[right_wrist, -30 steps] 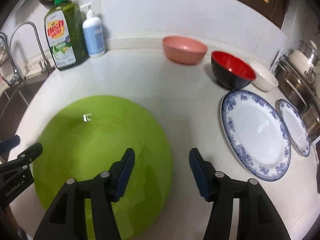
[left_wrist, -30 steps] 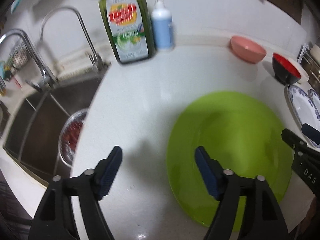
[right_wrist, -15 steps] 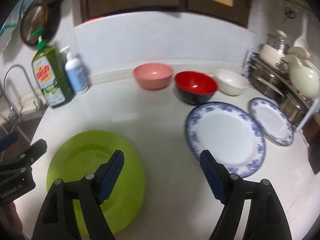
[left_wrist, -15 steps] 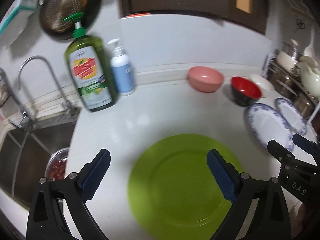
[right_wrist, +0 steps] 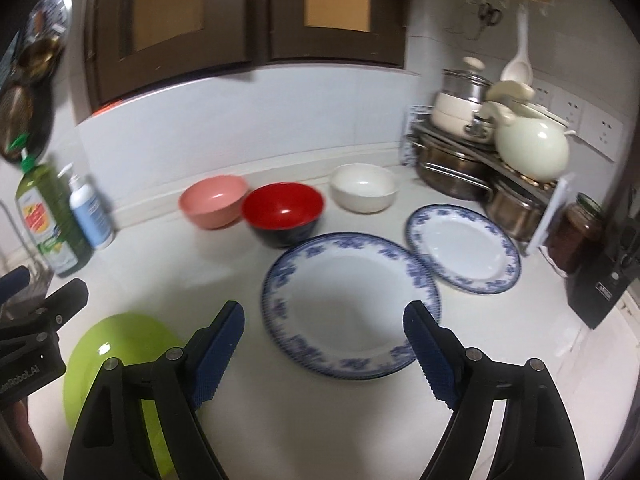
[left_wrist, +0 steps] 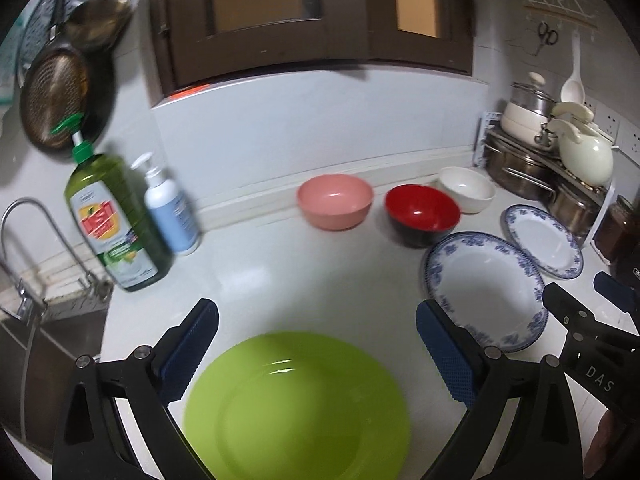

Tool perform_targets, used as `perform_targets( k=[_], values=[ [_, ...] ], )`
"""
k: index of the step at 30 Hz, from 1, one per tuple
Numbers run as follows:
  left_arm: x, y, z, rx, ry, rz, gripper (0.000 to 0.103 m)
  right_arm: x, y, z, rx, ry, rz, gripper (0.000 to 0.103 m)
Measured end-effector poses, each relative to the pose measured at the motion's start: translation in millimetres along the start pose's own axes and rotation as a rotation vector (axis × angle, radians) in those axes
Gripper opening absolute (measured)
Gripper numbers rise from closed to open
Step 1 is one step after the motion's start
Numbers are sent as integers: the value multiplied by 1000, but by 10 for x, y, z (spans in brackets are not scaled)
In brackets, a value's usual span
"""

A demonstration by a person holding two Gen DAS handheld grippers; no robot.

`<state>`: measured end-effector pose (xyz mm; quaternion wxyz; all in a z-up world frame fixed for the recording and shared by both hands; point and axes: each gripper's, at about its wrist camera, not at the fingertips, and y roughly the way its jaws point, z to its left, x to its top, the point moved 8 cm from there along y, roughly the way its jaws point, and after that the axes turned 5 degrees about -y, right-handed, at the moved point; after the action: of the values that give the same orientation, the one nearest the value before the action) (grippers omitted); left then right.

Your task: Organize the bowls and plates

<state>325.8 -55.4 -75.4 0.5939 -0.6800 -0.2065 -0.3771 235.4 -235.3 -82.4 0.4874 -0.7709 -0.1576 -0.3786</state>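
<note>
Green plate [left_wrist: 296,408] lies flat on the desk [left_wrist: 280,276], round, below the left claw [left_wrist: 316,344], spread wide and empty. Right view: right claw [right_wrist: 324,344], jaws just opening, empty above the large blue-rimmed plate [right_wrist: 348,304].

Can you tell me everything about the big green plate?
The green plate is round, bright lime and shiny, so it looks like smooth plastic or glazed ware. It has a wide flat rim and a shallow dip in the middle, and it looks empty. It lies flat, right side up, on the white counter, near the sink side and apart from the blue-patterned plates. Nothing else touches it.
</note>
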Motion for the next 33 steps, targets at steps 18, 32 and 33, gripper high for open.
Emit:
perform_targets(
  k=[18,32,33],
  values=[
    [39,748,-923,-57,23,116,97,-46,634,-950,-53,96,73,83],
    [-181,1442,-1239,-42,0,264,84,-220,1303,-1205,-31,138,170,81],
    [-191,1473,-1250,-38,0,270,83,-233,1338,-1210,-30,139,177,81]
  ],
)
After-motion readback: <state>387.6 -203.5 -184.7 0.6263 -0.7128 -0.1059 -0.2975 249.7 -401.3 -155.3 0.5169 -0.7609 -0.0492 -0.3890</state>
